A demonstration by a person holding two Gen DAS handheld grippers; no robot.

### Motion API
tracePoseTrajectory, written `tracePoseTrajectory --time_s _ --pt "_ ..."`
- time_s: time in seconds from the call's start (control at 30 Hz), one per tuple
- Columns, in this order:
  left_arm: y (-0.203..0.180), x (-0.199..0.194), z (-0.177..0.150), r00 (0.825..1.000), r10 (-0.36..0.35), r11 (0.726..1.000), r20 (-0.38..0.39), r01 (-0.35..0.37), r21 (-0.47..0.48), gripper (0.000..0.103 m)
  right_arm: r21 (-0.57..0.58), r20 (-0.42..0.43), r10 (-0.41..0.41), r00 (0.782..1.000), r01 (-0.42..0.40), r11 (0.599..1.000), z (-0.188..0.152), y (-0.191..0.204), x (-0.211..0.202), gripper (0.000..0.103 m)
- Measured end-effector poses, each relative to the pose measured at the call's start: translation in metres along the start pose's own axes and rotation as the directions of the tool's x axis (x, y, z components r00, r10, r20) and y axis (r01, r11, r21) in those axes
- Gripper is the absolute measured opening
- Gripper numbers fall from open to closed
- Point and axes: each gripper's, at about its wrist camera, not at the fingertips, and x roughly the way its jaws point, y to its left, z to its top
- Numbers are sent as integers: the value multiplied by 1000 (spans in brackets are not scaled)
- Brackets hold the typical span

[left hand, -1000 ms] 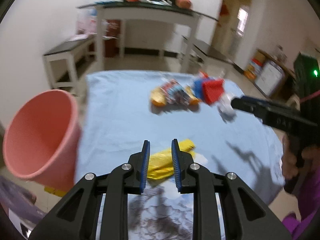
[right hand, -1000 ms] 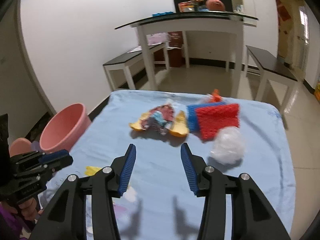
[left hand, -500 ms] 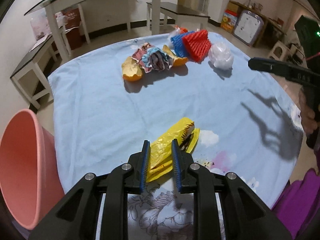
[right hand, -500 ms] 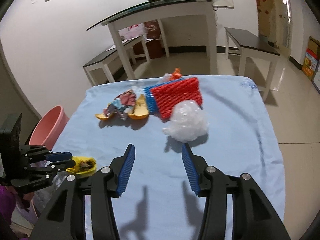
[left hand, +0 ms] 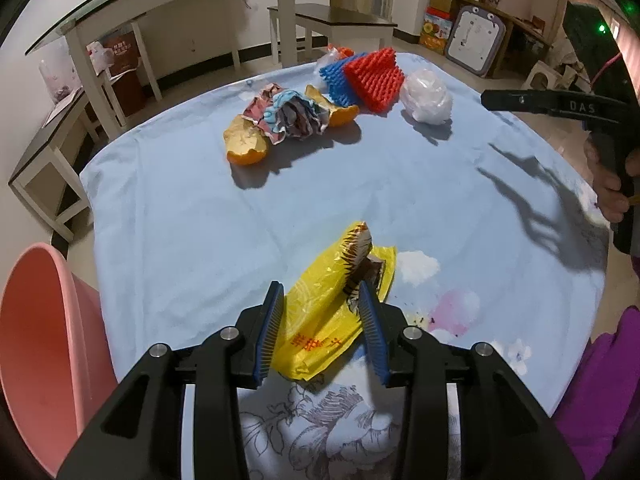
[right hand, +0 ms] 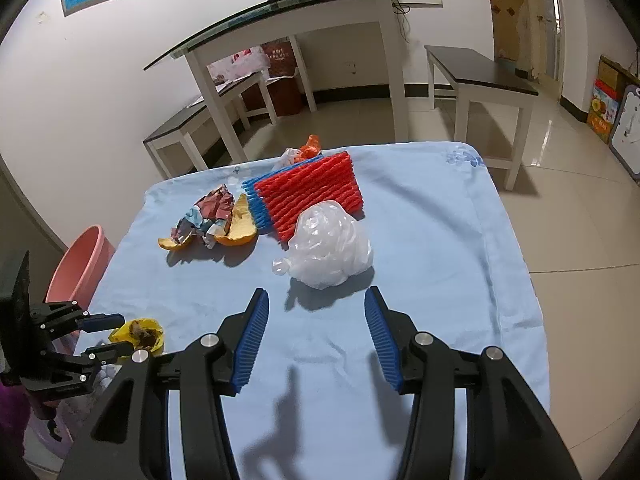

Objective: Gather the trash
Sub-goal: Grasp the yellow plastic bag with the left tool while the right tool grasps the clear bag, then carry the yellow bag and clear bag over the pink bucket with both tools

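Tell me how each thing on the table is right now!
yellow wrapper: crumpled, lying between the left gripper's just-widened jaws.
right gripper: open, empty.
white plastic bag: scrunched up.
red foam net: lying flat.
orange peel: torn pieces.
pink bin: beside the table.

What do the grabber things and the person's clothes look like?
Each gripper, left and right, is black plastic with two long fingers, silver screws and ridged blue pads. The right one's side reads "DAS" in pale letters. The person wears a purple sleeve.
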Motion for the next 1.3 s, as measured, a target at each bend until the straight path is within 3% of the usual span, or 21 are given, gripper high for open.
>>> tracePoseTrajectory --time_s 0.03,0.1,0.3,0.73,0.83,0.93,1.07,1.3 --pt "2 0 -1 1000 -2 1000 5 2 -13 38 -1 -1 -2 1000 2 1000 1 0 1 49" --pt "6 -1 -2 1000 0 999 7 0 -33 23 -8 -3 -7 1000 7 1000 4 1 5 49" --pt "17 -9 -6 999 9 993 39 -5 -120 5 -29 -5 -30 1000 29 999 13 5 18 49" --pt "18 -39 -13 990 24 950 141 22 -313 5 -32 -37 -94 995 93 995 20 5 61 50" --pt "15 -43 -13 988 40 946 151 11 -323 5 -42 -20 -94 995 93 995 18 9 61 38" --pt "14 -49 -12 984 50 938 170 12 -346 5 -47 -14 -79 997 79 996 17 12 57 17" --pt "14 -55 -11 979 67 930 190 8 -367 5 -55 13 -71 997 72 996 17 17 46 11" --pt "17 -68 -14 968 101 911 229 3 -413 5 -80 66 -36 997 42 996 17 37 20 9"
